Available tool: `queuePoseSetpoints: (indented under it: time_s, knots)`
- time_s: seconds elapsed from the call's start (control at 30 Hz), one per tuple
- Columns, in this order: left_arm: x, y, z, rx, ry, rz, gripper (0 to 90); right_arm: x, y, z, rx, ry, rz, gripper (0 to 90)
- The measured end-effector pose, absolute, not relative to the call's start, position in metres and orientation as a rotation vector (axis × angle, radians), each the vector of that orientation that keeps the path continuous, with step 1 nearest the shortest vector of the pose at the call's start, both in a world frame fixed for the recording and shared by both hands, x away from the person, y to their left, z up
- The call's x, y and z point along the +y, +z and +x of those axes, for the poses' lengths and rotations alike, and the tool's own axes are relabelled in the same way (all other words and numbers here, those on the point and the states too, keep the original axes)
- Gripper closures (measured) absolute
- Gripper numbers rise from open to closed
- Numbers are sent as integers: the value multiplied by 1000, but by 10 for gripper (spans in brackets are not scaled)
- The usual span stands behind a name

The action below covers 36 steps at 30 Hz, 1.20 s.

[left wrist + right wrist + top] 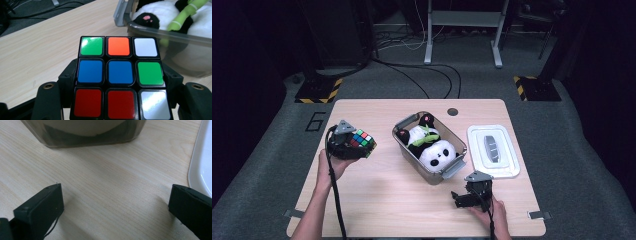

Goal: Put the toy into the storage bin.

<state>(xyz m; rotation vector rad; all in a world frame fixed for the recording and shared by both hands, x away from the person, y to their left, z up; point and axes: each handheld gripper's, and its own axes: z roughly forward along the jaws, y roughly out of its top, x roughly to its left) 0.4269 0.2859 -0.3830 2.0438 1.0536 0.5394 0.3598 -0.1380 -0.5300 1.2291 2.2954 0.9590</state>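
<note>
While the right gripper [464, 196] rests low-centre w/ jaws wide apart and nothing between them, the left gripper [357, 147] clamps the cube [362, 140] mid-left, off the table. Prob. bound for the bin [404, 145]: keep it level, clear the rim, lower beside the panda [434, 150]. Free floor space inside is hidden.

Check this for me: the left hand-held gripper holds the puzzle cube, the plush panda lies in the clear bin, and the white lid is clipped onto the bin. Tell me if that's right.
Not quite. The white lid is not on the clear bin; the high view shows it lying flat on the table to the bin's right. The rest stands: the left hand-held gripper holds the puzzle cube, and the plush panda lies in the open bin.
</note>
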Motion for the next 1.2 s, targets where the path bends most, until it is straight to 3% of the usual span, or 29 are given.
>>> queuePoseSetpoints:
  time_s: [1.2]
  knots:
    - [207,-338,476,855,481,2076,337,-138,-530,360,2293,960,1233,0]
